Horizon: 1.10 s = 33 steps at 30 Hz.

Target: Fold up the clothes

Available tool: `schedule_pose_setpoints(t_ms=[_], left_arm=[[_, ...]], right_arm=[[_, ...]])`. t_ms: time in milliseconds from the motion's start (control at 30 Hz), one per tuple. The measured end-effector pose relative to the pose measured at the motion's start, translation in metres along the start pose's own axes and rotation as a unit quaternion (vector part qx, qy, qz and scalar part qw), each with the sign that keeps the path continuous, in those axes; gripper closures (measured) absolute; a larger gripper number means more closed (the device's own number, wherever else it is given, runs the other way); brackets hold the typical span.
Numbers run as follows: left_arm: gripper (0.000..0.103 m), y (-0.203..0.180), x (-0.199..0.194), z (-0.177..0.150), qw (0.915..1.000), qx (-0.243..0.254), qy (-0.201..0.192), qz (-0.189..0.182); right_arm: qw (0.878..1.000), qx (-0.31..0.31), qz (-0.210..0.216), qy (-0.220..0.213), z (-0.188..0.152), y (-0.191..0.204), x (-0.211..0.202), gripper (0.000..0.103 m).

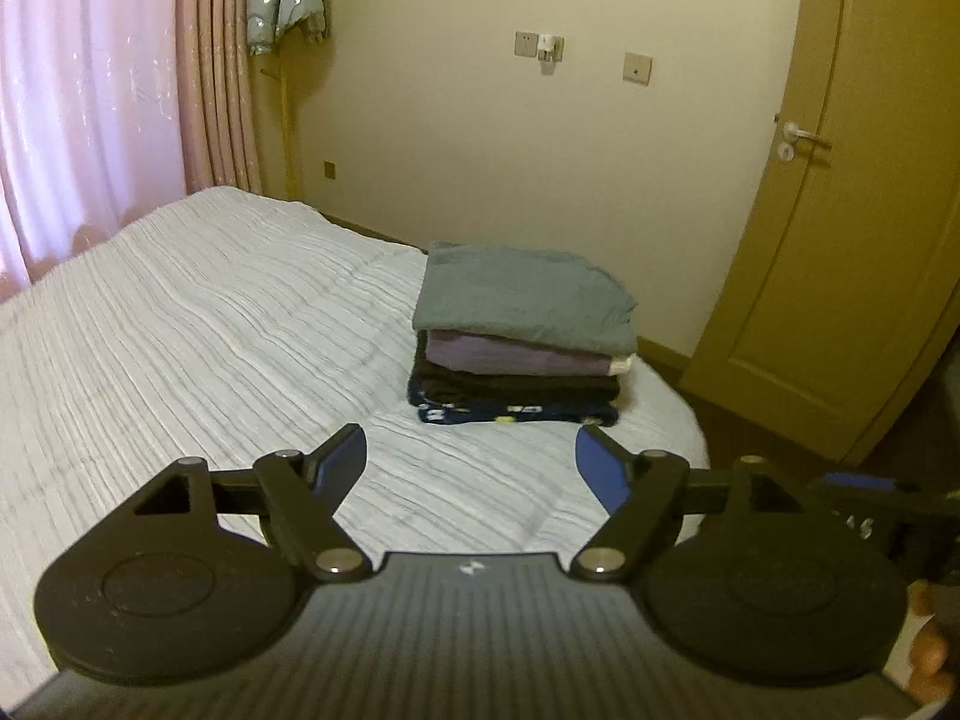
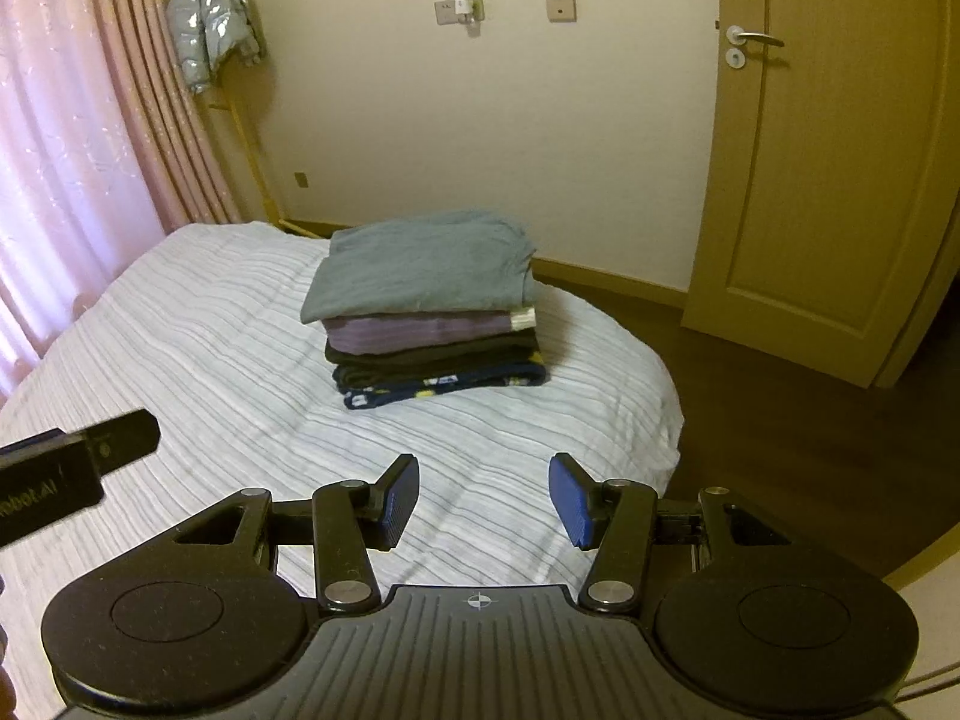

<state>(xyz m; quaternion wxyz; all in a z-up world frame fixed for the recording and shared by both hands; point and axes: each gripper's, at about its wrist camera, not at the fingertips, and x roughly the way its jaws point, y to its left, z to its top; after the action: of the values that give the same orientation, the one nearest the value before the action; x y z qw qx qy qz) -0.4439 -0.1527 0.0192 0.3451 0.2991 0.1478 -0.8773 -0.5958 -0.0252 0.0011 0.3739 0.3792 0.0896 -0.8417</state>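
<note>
stack of folded clothes sits on the bed, far right part near the mattress corner, well apart from both claws. top piece is a grey-green garment, then a purple one, a black one, and a navy printed one at the bottom. no loose garment in view on the cover.

left gripper: jaws wide apart, nothing between them, only bed cover behind. right gripper: jaws apart too, a bit narrower, also empty. both hang over the near end of the bed, aimed downward toward the stack.

judgement: folding looks done or nearly; all visible pieces are stacked.

risks from here:
- stack is close to the right edge and corner of the bed; a sideways nudge from a claw could push it toward the floor.
- top grey-green piece overhangs the purple layer on the left; a pinch on that one edge could drag it off and undo its fold.
- layers look slightly offset in the right wrist view; pressing down off-centre could tip the pile.
- soft cover under the stack could shift if a jaw snags it.
</note>
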Motion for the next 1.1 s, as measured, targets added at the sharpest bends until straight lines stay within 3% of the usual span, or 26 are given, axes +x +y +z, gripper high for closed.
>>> schedule_pose_setpoints(t_ms=[600,1100], left_arm=[[0.029,-0.008,0.062,0.001,0.9973,0.01,0.07,0.017],[0.029,-0.019,0.116,0.014,0.9945,0.018,0.102,0.01]], right_arm=[[0.999,-0.009,0.001,0.044,0.014,-0.009,0.051,0.051],[0.998,-0.002,-0.005,0.069,0.029,-0.02,0.095,0.051]])
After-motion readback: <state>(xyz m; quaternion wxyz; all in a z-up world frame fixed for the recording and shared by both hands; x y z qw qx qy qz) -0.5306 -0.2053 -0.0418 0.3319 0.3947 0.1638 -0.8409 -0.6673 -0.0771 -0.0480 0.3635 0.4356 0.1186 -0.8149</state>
